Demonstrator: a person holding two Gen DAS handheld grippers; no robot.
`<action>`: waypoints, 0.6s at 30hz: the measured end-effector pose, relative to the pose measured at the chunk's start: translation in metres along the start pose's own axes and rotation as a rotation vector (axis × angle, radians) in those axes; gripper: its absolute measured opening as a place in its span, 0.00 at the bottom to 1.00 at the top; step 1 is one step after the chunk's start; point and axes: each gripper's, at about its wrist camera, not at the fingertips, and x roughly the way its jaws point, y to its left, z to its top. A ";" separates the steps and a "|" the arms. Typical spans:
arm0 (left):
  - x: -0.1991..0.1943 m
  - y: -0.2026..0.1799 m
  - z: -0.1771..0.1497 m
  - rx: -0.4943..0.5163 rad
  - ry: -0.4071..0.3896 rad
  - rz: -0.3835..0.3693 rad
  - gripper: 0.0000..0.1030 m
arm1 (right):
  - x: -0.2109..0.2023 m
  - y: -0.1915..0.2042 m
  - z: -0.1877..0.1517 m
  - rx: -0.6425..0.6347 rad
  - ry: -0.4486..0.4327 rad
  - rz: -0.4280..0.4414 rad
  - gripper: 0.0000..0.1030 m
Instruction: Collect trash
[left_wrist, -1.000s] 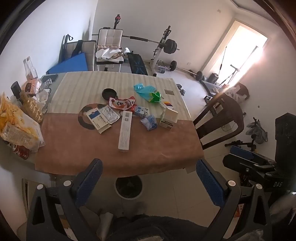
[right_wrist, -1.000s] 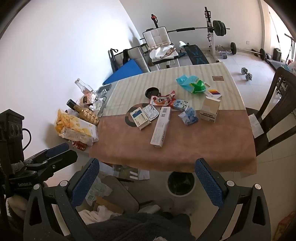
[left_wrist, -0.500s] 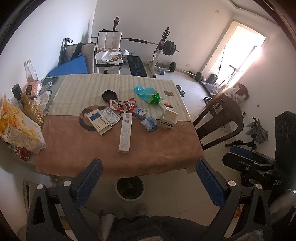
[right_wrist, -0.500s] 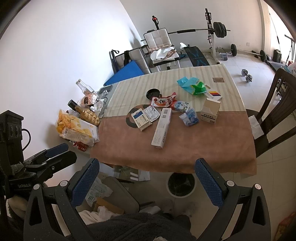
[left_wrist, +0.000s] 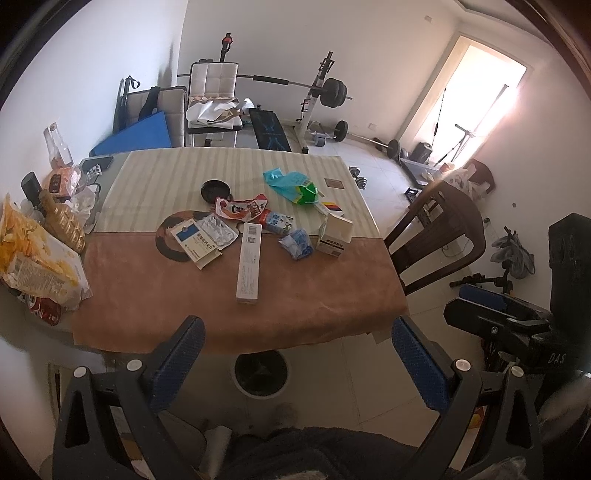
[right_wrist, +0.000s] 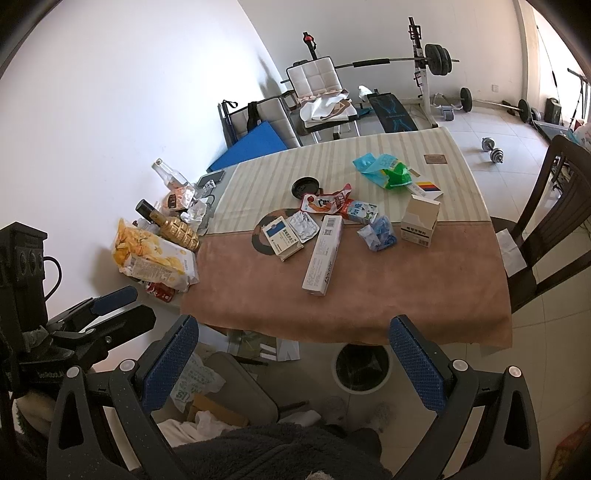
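Note:
Trash lies in a cluster on the table (left_wrist: 155, 295): a long white box (left_wrist: 249, 264), a blue-and-white medicine box (left_wrist: 195, 243), a blister pack (left_wrist: 218, 230), a red wrapper (left_wrist: 240, 208), a crumpled blue wrapper (left_wrist: 297, 243), a small open white carton (left_wrist: 336, 234), a teal and green bag (left_wrist: 295, 184) and a black lid (left_wrist: 215, 190). A round white bin (left_wrist: 260, 373) stands on the floor under the near table edge; it also shows in the right wrist view (right_wrist: 362, 365). My left gripper (left_wrist: 295, 365) and right gripper (right_wrist: 291, 365) are open, empty, held back from the table.
A yellow snack bag (right_wrist: 151, 254), a gold bottle (right_wrist: 177, 230) and a glass bottle (right_wrist: 168, 179) crowd the table's left side. A dark wooden chair (left_wrist: 439, 232) stands at the right. A weight bench and barbell (left_wrist: 325, 92) stand behind. Bags and paper (right_wrist: 199, 376) litter the floor.
Both views have drifted very slightly; the table sits a touch higher in frame. Both grippers stay open and nothing on the table has moved.

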 end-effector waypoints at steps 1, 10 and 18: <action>0.000 0.000 0.000 0.000 0.000 0.000 1.00 | 0.000 0.000 0.000 -0.001 -0.001 0.000 1.00; 0.000 0.002 0.002 0.008 -0.002 0.003 1.00 | -0.001 0.000 0.000 -0.001 -0.002 0.001 1.00; 0.000 -0.003 0.002 0.003 -0.002 0.001 1.00 | -0.001 0.002 0.000 -0.001 -0.002 0.001 1.00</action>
